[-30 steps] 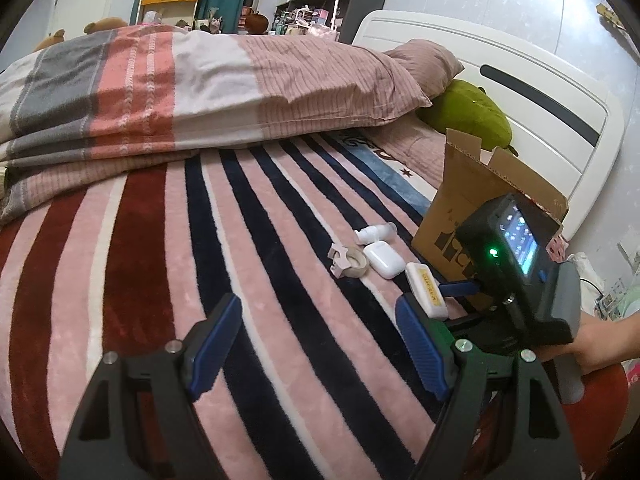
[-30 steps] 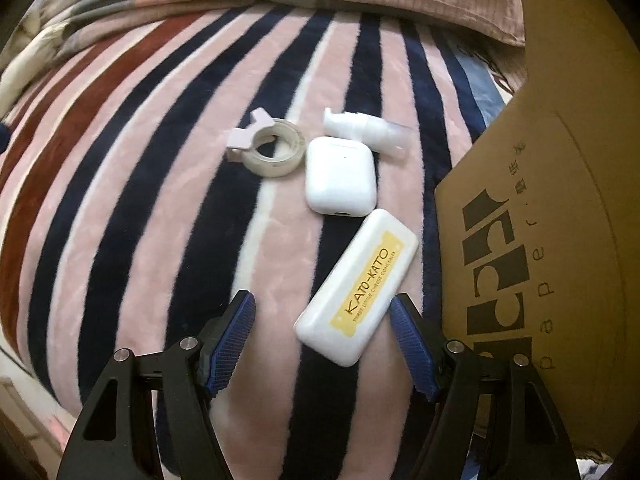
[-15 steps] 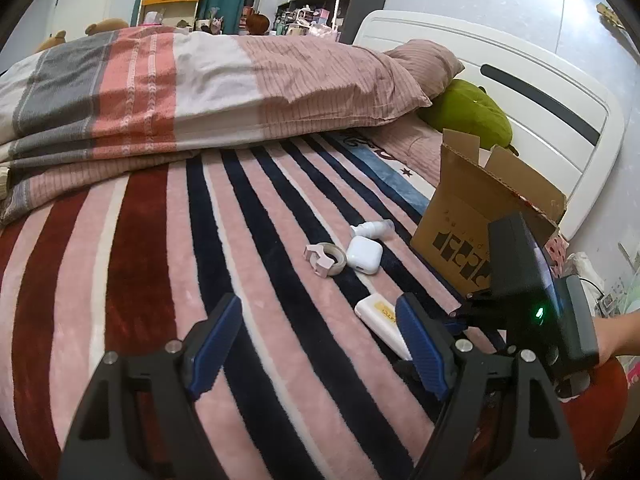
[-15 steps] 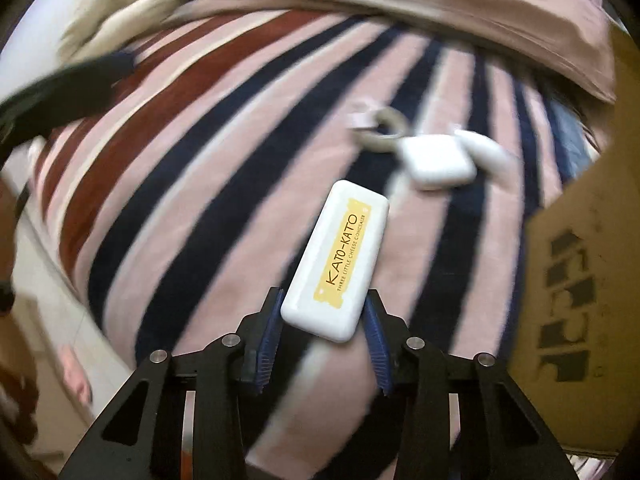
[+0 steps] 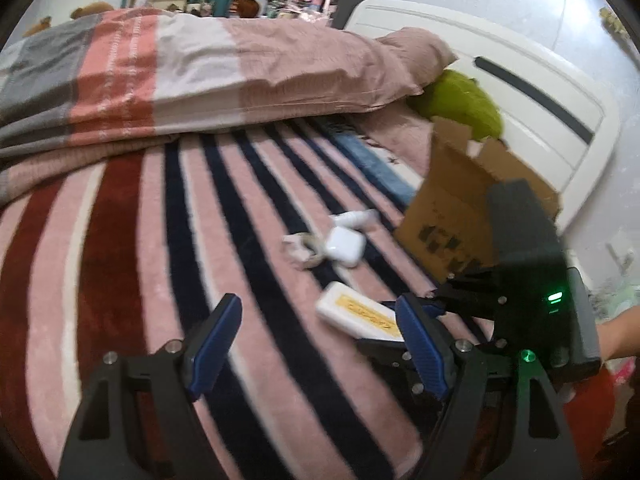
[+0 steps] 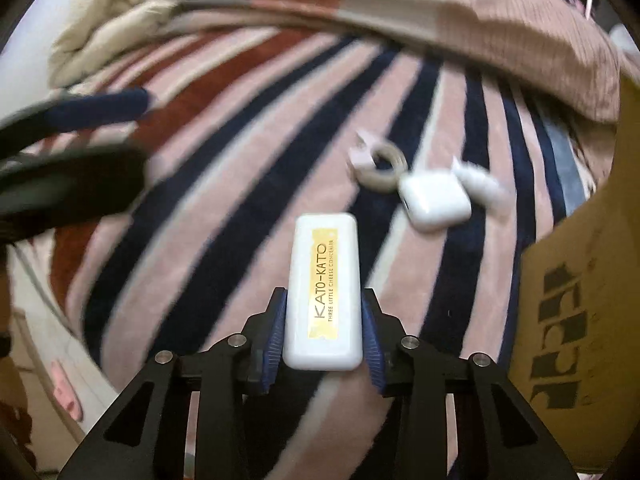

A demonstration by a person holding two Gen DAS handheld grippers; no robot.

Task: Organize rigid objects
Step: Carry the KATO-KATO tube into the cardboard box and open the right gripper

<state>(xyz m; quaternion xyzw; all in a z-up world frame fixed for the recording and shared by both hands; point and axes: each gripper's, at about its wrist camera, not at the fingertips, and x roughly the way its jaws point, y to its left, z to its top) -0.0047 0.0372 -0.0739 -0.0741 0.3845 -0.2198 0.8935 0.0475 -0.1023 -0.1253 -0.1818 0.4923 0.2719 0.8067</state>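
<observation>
Largest first: striped plush bed blanket [image 6: 224, 216] spread under both tools, soft and deep-piled, so anything set down sinks a little and may tip. Rumpled pink-and-grey duvet [image 5: 192, 68] heaped beyond, far ahead of the tools. Open cardboard box [image 6: 580, 304] standing just right of the right tool [image 6: 323, 322], stiff corrugated walls, flaps up, probably the destination. Left tool [image 5: 320, 340] hanging with jaws wide apart, nothing between them.

Right tool closing on the white concealer case [image 6: 323, 292], blue ribbed pads against its 2 long sides near the close end, the far end jutting forward and clear of the blanket. Case a flat rounded-corner slab, glossy hard plastic with a yellow label; likely light, stiff, rather slippery. Best taken across the narrow width at mid-length, not at the end, to stop swivelling between the pads; firm pressure safe on so rigid a shell.

Ahead and slightly right of the right tool, resting on the blanket: smooth white earbud case [image 6: 434, 202], pebble-shaped and slick; touching it, a small white bottle [image 6: 478, 182], blurred; just left, a tape ring [image 6: 380, 164] in a pale dispenser, thin and light.
</observation>
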